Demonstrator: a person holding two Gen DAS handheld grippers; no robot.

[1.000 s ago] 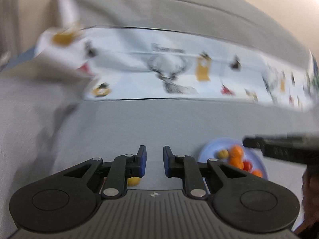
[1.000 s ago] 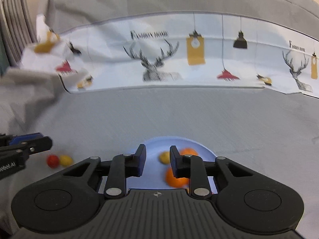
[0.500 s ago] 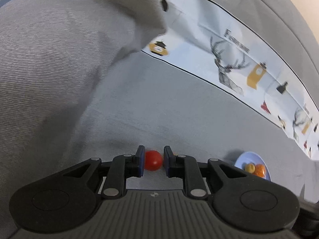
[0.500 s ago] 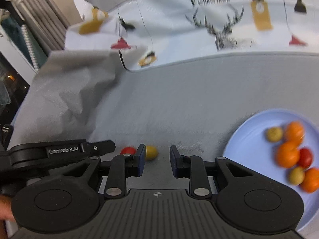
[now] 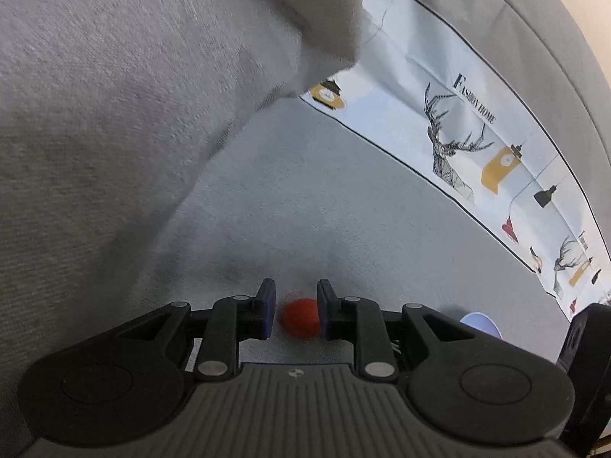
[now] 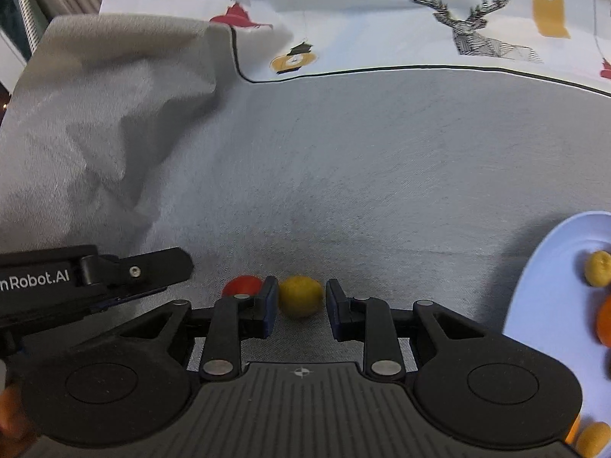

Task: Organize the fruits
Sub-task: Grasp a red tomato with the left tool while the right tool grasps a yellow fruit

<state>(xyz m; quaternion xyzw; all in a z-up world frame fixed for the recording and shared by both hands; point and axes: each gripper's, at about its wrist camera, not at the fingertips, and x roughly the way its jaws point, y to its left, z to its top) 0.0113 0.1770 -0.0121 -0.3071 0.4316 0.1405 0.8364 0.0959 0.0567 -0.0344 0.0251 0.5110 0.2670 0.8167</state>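
Red fruit [image 5: 300, 316] between left gripper [image 5: 293, 307] jaws

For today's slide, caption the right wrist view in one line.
Right gripper open around a yellow fruit on grey cloth, red fruit just left, plate of fruit at right.

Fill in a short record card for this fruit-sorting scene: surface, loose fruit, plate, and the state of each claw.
surface: grey cloth, printed deer sheet behind
loose fruit: red fruit and yellow fruit, side by side
plate: pale blue plate, right of the loose fruit, holding yellow and orange fruit
left claw: open, astride the red fruit
right claw: open, astride the yellow fruit
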